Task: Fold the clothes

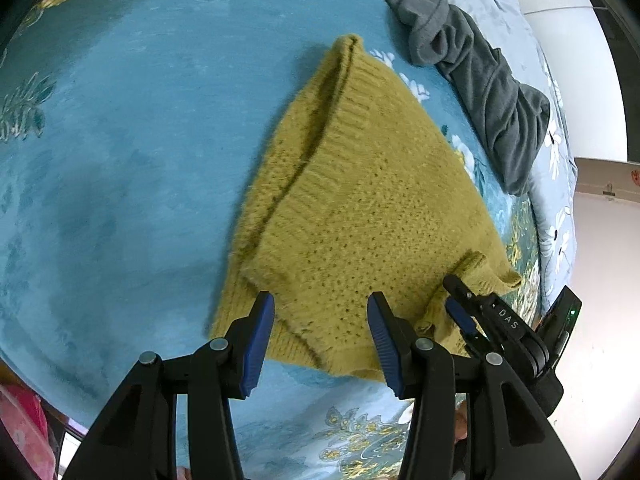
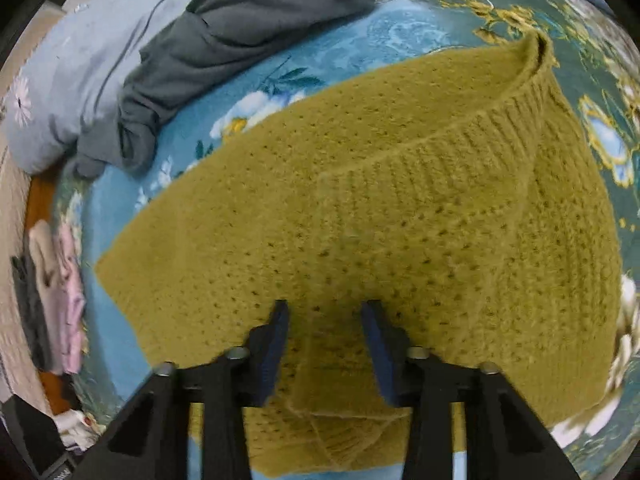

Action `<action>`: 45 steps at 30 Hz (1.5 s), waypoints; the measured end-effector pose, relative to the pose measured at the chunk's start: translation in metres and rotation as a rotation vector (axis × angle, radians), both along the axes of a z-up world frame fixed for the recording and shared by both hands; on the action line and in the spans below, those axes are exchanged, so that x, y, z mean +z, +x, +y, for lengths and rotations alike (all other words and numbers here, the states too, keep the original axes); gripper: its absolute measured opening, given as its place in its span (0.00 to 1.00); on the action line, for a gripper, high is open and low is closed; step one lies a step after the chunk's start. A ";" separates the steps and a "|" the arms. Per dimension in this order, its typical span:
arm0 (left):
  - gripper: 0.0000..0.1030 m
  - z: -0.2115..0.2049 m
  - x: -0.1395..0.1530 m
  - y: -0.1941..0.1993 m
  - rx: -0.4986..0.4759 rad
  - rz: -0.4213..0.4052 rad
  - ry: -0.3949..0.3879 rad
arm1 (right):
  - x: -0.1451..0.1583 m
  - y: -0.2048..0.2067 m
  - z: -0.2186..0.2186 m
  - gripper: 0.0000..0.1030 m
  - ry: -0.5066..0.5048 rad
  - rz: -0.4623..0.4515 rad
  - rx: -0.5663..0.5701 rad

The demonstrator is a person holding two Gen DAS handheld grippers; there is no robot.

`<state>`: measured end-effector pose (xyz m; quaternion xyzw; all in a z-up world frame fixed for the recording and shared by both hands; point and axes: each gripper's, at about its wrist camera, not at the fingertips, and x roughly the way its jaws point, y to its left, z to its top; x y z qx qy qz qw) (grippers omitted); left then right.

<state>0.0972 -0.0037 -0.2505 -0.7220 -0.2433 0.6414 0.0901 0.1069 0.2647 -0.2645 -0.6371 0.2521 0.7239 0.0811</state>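
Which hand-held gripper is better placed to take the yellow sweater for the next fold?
Probably the right hand-held gripper: its open jaws hover directly over the yellow sweater. The left hand-held gripper, also open, sits at the sweater's near edge.

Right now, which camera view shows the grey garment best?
The left wrist view. There the grey garment lies crumpled but sharp, seen along most of its length beyond the yellow sweater. The right wrist view shows it too, near the upper edge, more blurred and partly cut off.
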 end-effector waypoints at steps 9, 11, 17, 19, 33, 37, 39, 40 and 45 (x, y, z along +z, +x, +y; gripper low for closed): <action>0.48 0.012 0.006 0.010 -0.025 -0.005 -0.009 | 0.036 0.077 0.090 0.09 -0.266 0.177 -0.280; 0.48 0.018 0.007 0.011 -0.036 -0.003 -0.012 | 0.040 0.106 0.118 0.09 -0.259 0.183 -0.353; 0.48 0.039 0.010 0.016 -0.078 0.000 -0.023 | 0.026 0.175 0.189 0.07 -0.238 0.129 -0.554; 0.48 0.048 0.011 0.018 -0.097 0.002 -0.026 | 0.021 0.191 0.204 0.07 -0.256 0.132 -0.600; 0.48 0.135 0.004 0.041 -0.309 -0.021 -0.044 | -0.017 0.154 0.219 0.61 -0.396 0.195 -0.577; 0.48 0.161 -0.003 0.048 -0.381 -0.031 -0.040 | -0.034 0.137 0.213 0.61 -0.452 0.177 -0.526; 0.48 0.171 -0.008 0.051 -0.408 -0.041 -0.043 | -0.041 0.132 0.211 0.62 -0.472 0.166 -0.504; 0.48 0.173 -0.010 0.052 -0.412 -0.046 -0.045 | -0.043 0.132 0.211 0.62 -0.489 0.172 -0.500; 0.48 0.179 -0.021 0.059 -0.415 -0.086 -0.041 | -0.057 0.134 0.210 0.62 -0.664 0.181 -0.428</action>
